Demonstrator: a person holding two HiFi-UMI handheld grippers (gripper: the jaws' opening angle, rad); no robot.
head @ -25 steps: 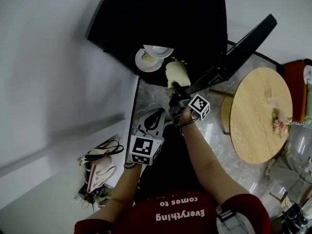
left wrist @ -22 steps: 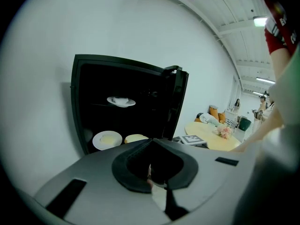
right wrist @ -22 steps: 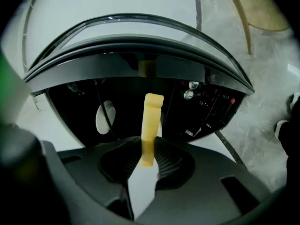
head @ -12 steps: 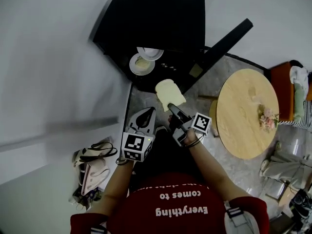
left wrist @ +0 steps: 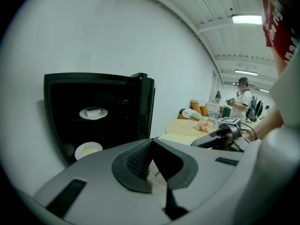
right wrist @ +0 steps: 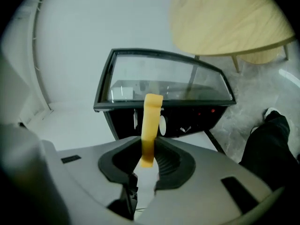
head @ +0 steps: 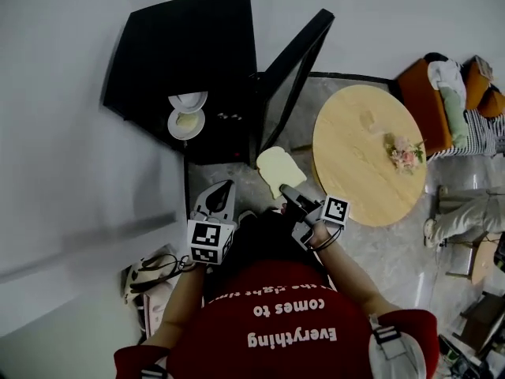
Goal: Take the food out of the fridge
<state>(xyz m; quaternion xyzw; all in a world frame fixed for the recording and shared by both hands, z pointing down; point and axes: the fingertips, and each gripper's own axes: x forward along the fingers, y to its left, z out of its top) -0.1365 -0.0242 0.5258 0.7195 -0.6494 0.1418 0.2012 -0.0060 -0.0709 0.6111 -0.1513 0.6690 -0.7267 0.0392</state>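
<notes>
Pale yellow bread slice [right wrist: 151, 121] clamped edge-on between jaws of my right gripper [right wrist: 149, 146]. It is outside fridge, held over floor between fridge door [head: 293, 58] and round wooden table [head: 359, 172]. My left gripper [left wrist: 151, 146] alongside, jaws together as far as I can tell, nothing between them. Farther off, black fridge [head: 197, 46] stands open. Upper plate [left wrist: 93, 112] and lower plate [left wrist: 88, 149] sit on shelves inside, food on each. Flowers [head: 404, 152] on table.

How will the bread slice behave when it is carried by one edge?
The bread sticks out flat from the right hand-held gripper without drooping, so it is probably light and fairly stiff. Only its near edge is pinched, so it might tear or slip if it is swung quickly.
</notes>
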